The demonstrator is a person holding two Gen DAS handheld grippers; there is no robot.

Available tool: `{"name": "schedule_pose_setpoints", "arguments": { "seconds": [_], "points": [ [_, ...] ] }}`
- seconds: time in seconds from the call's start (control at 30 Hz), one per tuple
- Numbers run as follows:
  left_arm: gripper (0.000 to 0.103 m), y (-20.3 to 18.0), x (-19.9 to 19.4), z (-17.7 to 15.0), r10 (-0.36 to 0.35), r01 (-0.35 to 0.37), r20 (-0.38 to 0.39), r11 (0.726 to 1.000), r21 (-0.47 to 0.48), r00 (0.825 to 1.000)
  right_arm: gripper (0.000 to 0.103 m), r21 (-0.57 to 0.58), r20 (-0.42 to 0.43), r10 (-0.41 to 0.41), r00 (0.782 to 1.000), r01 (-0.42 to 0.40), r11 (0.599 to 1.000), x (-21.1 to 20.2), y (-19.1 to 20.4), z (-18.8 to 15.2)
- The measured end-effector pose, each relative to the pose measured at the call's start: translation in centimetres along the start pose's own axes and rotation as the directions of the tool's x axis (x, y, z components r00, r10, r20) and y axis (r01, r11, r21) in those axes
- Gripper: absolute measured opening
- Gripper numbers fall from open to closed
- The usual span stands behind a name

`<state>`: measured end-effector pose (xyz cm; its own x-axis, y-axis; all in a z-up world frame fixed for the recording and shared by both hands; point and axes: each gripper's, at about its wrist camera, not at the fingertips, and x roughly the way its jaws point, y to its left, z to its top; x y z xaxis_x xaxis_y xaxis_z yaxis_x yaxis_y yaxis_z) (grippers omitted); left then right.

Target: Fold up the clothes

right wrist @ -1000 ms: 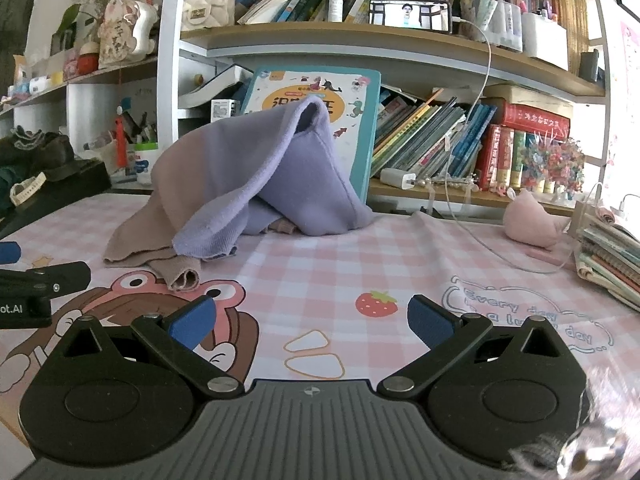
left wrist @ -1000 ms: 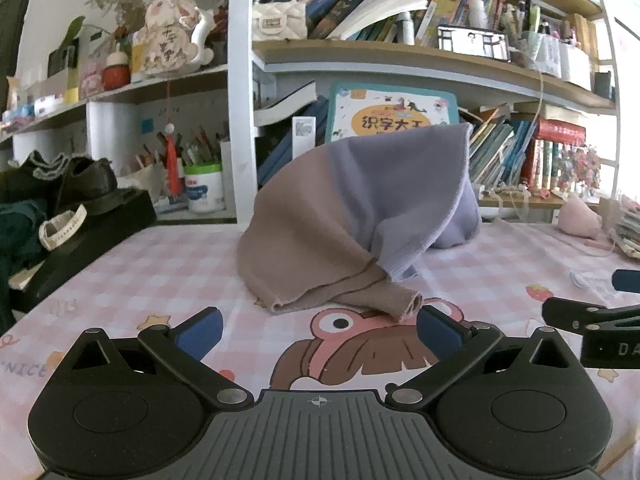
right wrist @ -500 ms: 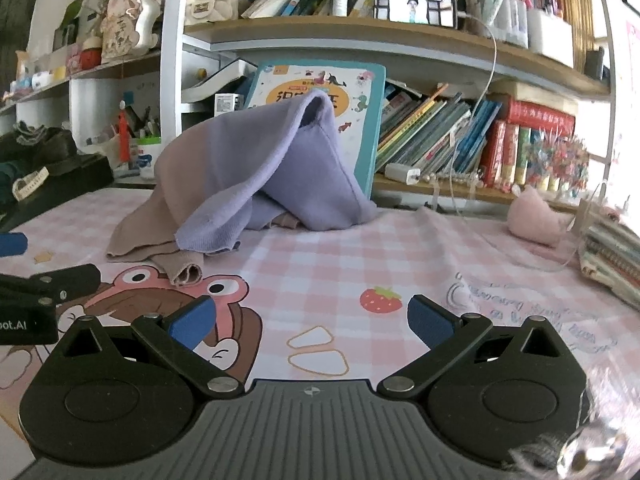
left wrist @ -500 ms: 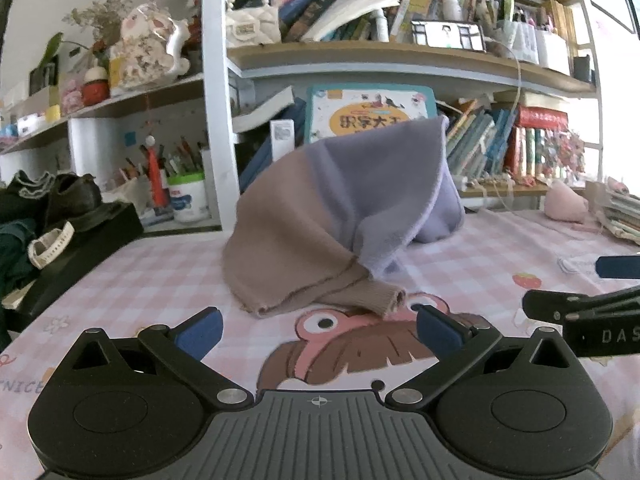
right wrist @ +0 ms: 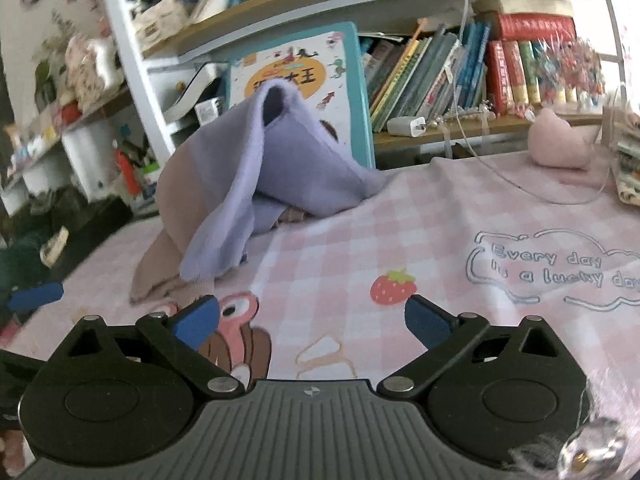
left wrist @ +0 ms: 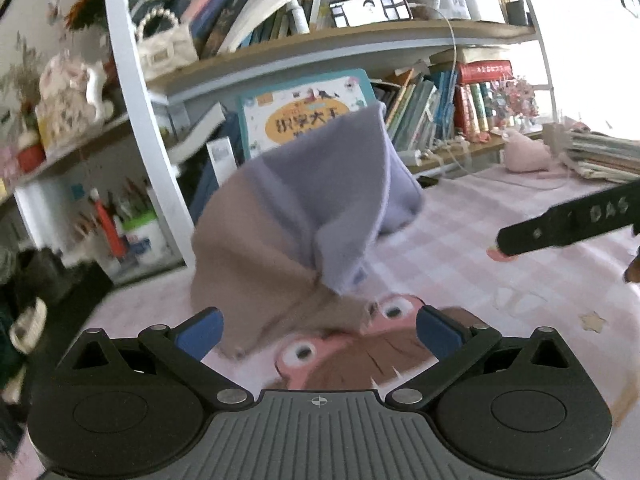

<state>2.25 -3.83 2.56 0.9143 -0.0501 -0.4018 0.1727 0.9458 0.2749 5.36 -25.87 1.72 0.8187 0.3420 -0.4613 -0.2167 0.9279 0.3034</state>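
A crumpled garment, lilac on top and dusty brown below (left wrist: 304, 224), stands in a peaked heap on the pink checked tablecloth, leaning against a teal picture book. It also shows in the right wrist view (right wrist: 256, 184). My left gripper (left wrist: 319, 330) is open and empty, just short of the garment's brown hem. My right gripper (right wrist: 312, 320) is open and empty, with its left finger near the garment's lower corner. A right gripper finger (left wrist: 568, 224) reaches into the left wrist view from the right.
A bookshelf with the teal picture book (right wrist: 304, 80), books, a charger and a cable stands right behind the garment. A pink plush (right wrist: 560, 144) and a stack of papers (left wrist: 600, 152) lie at the right. Dark shoes and clutter (left wrist: 24, 280) sit at the left.
Both grippers have moved forward toward the garment and tilted; the garment appears larger and nearer. Both stay open. The garment has not moved.
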Motion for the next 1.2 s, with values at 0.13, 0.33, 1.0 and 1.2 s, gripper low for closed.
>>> {"name": "schedule_pose_setpoints", "arguments": {
  "seconds": [0.13, 0.33, 1.0, 1.2],
  "points": [
    [0.103, -1.0, 1.6, 1.3, -0.025, 0.026, -0.018, 0.999, 0.041, 1.0, 0.101, 0.046, -0.008, 0.04, 0.999, -0.04, 0.998, 0.7, -1.1, 1.7],
    [0.103, -2.9, 5.2, 2.4, -0.012, 0.015, -0.029, 0.994, 0.109, 1.0, 0.095, 0.184, -0.013, 0.133, 0.991, -0.128, 0.975, 1.9, -3.3, 3.4],
    [0.005, 1.1, 11.8, 4.1, 0.002, -0.009, -0.052, 0.991, -0.131, 0.999, 0.086, 0.55, 0.006, 0.363, 0.932, -0.306, 0.777, 5.2, -7.5, 3.9],
    [0.005, 3.3, 5.6, 3.8, -0.083, 0.086, 0.025, 0.98, -0.178, 0.996, 0.086, 0.645, 0.039, 0.43, 0.902, -0.351, 0.679, 5.6, -7.3, 3.6]
  ]
}}
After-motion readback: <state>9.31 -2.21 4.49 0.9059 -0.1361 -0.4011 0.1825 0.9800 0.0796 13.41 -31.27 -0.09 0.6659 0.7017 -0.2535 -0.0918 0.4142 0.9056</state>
